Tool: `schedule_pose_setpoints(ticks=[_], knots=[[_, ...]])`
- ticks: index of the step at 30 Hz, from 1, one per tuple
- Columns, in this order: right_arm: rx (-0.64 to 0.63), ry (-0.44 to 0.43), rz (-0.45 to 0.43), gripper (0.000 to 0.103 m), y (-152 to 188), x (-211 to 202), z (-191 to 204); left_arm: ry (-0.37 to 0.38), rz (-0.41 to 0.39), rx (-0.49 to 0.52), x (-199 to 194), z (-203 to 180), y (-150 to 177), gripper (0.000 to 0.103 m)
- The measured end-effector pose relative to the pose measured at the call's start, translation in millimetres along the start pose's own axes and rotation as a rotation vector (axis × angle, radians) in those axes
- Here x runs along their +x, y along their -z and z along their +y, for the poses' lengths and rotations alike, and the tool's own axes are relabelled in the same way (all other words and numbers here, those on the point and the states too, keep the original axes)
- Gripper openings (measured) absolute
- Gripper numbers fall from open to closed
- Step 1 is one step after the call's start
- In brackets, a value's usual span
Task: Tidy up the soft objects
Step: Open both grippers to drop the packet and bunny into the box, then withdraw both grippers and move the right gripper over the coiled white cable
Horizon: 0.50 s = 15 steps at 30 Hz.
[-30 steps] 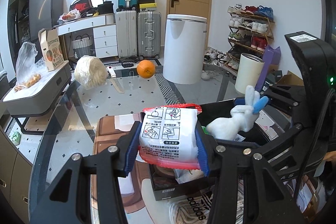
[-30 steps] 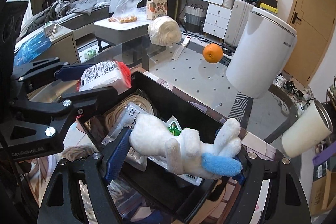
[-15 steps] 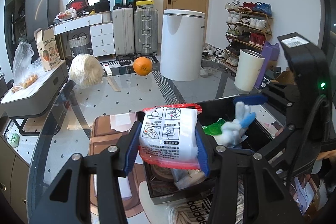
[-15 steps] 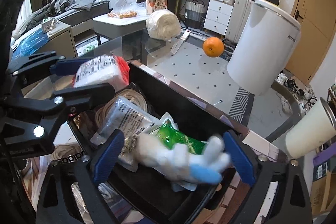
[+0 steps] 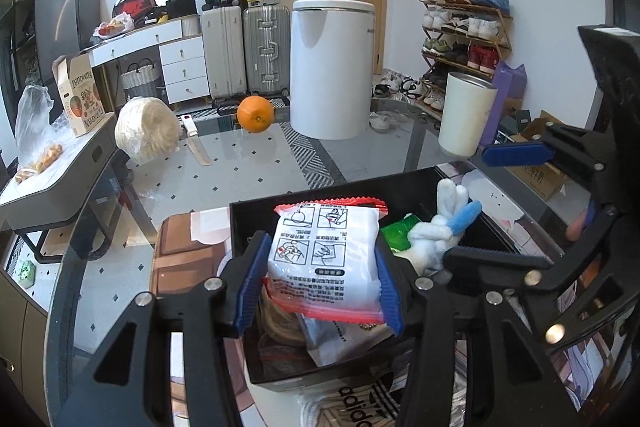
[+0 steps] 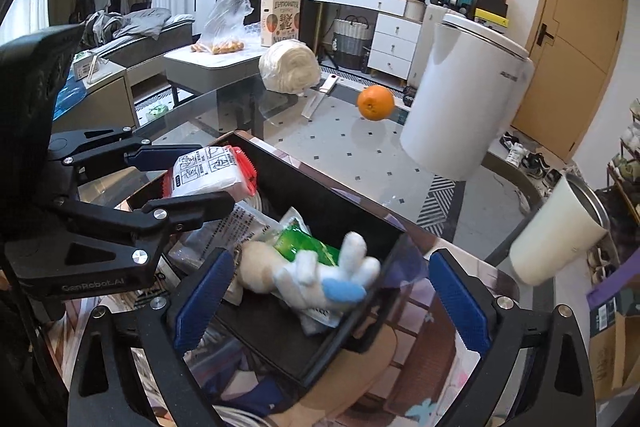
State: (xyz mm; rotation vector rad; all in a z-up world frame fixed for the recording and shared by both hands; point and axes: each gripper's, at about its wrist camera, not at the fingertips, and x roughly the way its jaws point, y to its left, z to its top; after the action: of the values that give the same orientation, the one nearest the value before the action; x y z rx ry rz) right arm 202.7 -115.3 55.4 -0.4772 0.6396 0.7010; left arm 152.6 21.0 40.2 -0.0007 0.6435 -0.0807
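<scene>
My left gripper point(image 5: 318, 279) is shut on a white soft packet with red edges point(image 5: 326, 259) and holds it above the black box point(image 5: 256, 211); the packet also shows in the right wrist view point(image 6: 208, 171). My right gripper point(image 6: 330, 303) is open and empty, its blue pads on either side of the box's near corner. A white plush rabbit with a blue ear point(image 6: 316, 273) lies in the box point(image 6: 332, 211) on a green packet point(image 6: 300, 247). The rabbit also shows in the left wrist view point(image 5: 440, 231).
On the glass table stand an orange point(image 6: 375, 102), a white wrapped roll point(image 6: 289, 66), a knife point(image 5: 198, 143) and a white cup point(image 6: 560, 239). A tall white bin point(image 5: 330, 67) stands behind. Papers and bags lie around the box.
My right gripper opened and let go of the plush rabbit, which dropped into the box. The right gripper then drew back. The left gripper kept holding the packet.
</scene>
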Motion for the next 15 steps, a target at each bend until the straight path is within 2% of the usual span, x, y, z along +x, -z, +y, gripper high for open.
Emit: schedule_pose_setpoints(ticks=[3,7,11,15], knots=[[0.015,0.014,-0.005,0.099,3.6,-5.9,-3.7,-0.002,0.005,-0.004,-1.5,-0.4,1.4,0.062],[0.046,0.022,-0.018,0.100,8.5,-16.0,-5.7,0.007,-0.012,-0.012,-11.4,-0.6,3.6,0.084],[0.097,0.023,-0.037,0.101,17.5,-28.8,-8.1,-0.020,-0.035,-0.020,-24.5,-0.6,8.4,0.099],[0.140,0.026,-0.043,0.102,27.6,-37.9,-7.4,-0.042,-0.056,-0.035,-38.6,-0.5,17.7,0.103]])
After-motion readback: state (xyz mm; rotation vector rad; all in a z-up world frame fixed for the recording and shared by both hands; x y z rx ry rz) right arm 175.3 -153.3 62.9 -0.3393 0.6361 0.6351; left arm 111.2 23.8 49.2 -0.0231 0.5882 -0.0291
